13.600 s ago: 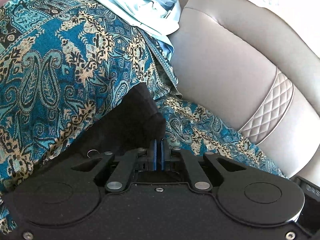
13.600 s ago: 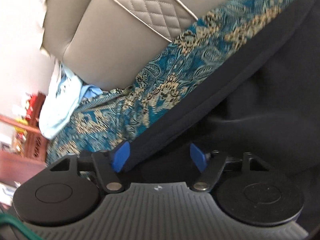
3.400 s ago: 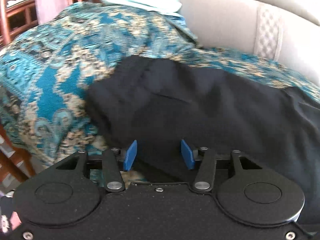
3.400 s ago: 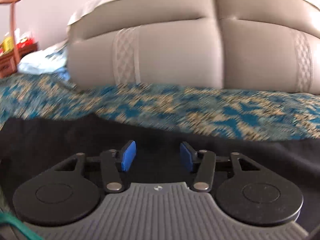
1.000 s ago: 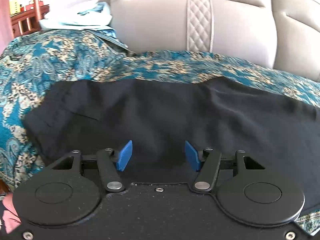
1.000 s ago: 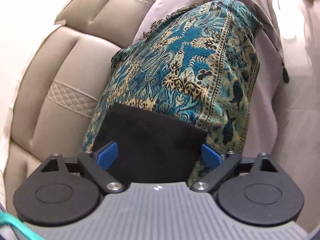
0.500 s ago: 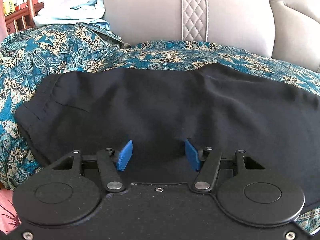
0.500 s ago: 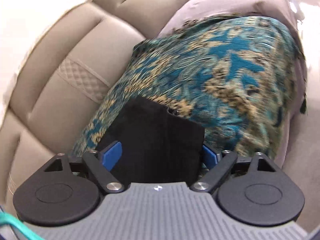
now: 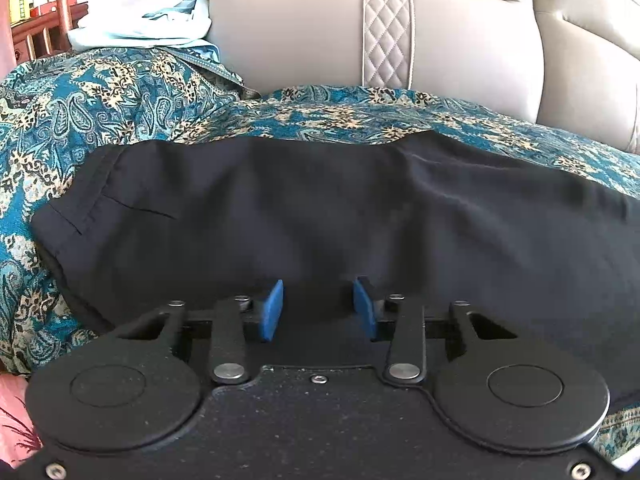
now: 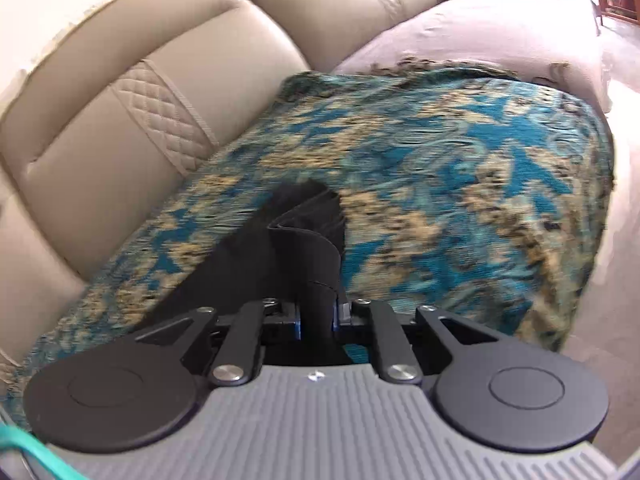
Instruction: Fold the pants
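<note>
The pants (image 9: 320, 216) lie flat on the throw (image 9: 100, 112) that covers the sofa (image 9: 304, 36) seat, long axis running left to right across my left view. The waistband end points left and the legs run off the frame to the right. The far long edge runs roughly parallel to the backrest, with a strip of bare throw between the two. At the left the waistband stops short of the throw's draped side, so there is open cloth beyond it. A pale blue garment (image 9: 148, 24) is heaped far left by the sofa back, well apart from the pants.

My left gripper (image 9: 318, 308) is spread wide, its blue pads (image 9: 273, 311) hanging over the near edge of the pants around the mid-section, gripping nothing. I cannot tell whether the pads touch the fabric.

My right gripper (image 10: 316, 318) is closed on the leg end of the pants (image 10: 288, 264), a bunched fold of black fabric clamped between its fingers. The hem curls up ahead of the tips. Beyond it the throw (image 10: 460, 184) stretches clear to its fringed end, then bare cushion (image 10: 460, 28). This view is motion-blurred.
</note>
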`<state>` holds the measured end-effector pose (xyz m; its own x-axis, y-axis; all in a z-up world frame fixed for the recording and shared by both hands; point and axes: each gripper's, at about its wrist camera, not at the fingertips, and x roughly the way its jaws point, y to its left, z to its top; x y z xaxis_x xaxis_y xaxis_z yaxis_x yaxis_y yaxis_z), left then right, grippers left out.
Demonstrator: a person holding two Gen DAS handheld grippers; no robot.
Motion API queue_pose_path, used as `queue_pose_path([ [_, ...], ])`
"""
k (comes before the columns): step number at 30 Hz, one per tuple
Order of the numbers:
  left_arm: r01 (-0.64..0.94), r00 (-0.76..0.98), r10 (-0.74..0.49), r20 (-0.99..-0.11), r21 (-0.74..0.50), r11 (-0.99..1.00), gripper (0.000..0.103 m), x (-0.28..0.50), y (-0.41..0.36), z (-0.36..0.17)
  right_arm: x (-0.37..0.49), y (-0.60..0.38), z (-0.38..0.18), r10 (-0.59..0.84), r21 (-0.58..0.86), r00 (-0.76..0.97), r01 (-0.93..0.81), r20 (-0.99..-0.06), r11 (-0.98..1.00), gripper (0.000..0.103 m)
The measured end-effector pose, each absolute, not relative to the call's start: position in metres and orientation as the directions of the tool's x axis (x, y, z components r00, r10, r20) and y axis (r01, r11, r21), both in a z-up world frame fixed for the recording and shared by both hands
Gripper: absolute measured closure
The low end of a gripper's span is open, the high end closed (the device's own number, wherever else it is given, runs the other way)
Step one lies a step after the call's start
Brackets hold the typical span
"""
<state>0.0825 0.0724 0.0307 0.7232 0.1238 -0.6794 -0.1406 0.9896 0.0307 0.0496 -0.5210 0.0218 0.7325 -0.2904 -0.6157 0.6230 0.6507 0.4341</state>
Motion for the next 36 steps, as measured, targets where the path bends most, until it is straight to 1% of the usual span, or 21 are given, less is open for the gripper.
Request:
queue_pose_path([
  [3,-0.149,0.724,0.128,-0.678,0.028,0.988,0.067,0.08,0.072,0.03,0.07,-0.486,0.033,-0.222,0.44,0.779,0.537,-0.587,0.72,0.087],
  [5,-0.159,0.722,0.128,-0.68,0.017,0.987,0.067,0.079,0.073,0.03,0.089,-0.447,0.042,-0.153,0.419,0.808,0.446,-0.569,0.791,0.087],
  [7,-0.169,0.72,0.127,-0.682,0.005,0.986,0.068,0.077,0.073,0.031,0.104,-0.405,0.046,-0.069,0.403,0.827,0.342,-0.558,0.849,0.087],
  [10,-0.177,0.721,0.122,-0.682,-0.011,0.984,0.068,0.074,0.074,0.032,0.123,-0.327,0.044,0.096,0.381,0.828,0.149,-0.553,0.912,0.087],
  [13,-0.19,0.719,0.121,-0.684,-0.026,0.981,0.068,0.07,0.077,0.034,0.131,-0.242,0.033,0.236,0.329,0.778,-0.04,-0.583,0.943,0.087],
  [17,-0.204,0.716,0.119,-0.688,-0.042,0.978,0.068,0.063,0.082,0.035,0.123,-0.154,0.018,0.298,0.18,0.733,-0.238,-0.612,0.954,0.087],
  [20,-0.211,0.714,0.12,-0.69,-0.049,0.976,0.068,0.057,0.087,0.034,0.106,-0.117,0.015,0.306,0.075,0.742,-0.327,-0.596,0.942,0.086],
  [22,-0.214,0.711,0.119,-0.693,-0.053,0.975,0.068,0.055,0.089,0.033,0.099,-0.102,0.013,0.312,0.021,0.74,-0.374,-0.595,0.927,0.078],
  [23,-0.215,0.71,0.118,-0.694,-0.055,0.975,0.068,0.053,0.09,0.033,0.095,-0.098,0.014,0.321,0.011,0.738,-0.391,-0.594,0.92,0.067],
  [24,-0.216,0.711,0.118,-0.694,-0.056,0.975,0.068,0.052,0.091,0.033,0.091,-0.094,0.015,0.333,0.0,0.735,-0.413,-0.591,0.911,0.048],
  [26,-0.218,0.714,0.117,-0.691,-0.059,0.974,0.068,0.051,0.092,0.034,0.088,-0.089,0.015,0.372,0.017,0.714,-0.45,-0.593,0.893,0.034],
  [28,-0.213,0.719,0.109,-0.686,-0.068,0.975,0.067,0.051,0.093,0.037,0.085,-0.095,0.019,0.438,0.085,0.681,-0.486,-0.587,0.87,0.031],
  [30,-0.202,0.728,0.098,-0.679,-0.076,0.976,0.066,0.051,0.092,0.042,0.083,-0.103,0.021,0.483,0.132,0.658,-0.509,-0.578,0.851,0.026],
  [33,-0.172,0.745,0.077,-0.663,-0.079,0.982,0.063,0.051,0.085,0.049,0.08,-0.114,0.022,0.518,0.151,0.659,-0.53,-0.545,0.834,0.021],
  [36,-0.127,0.755,0.04,-0.654,-0.086,0.988,0.06,0.053,0.073,0.054,0.072,-0.134,0.026,0.511,0.149,0.702,-0.511,-0.495,0.846,0.016],
])
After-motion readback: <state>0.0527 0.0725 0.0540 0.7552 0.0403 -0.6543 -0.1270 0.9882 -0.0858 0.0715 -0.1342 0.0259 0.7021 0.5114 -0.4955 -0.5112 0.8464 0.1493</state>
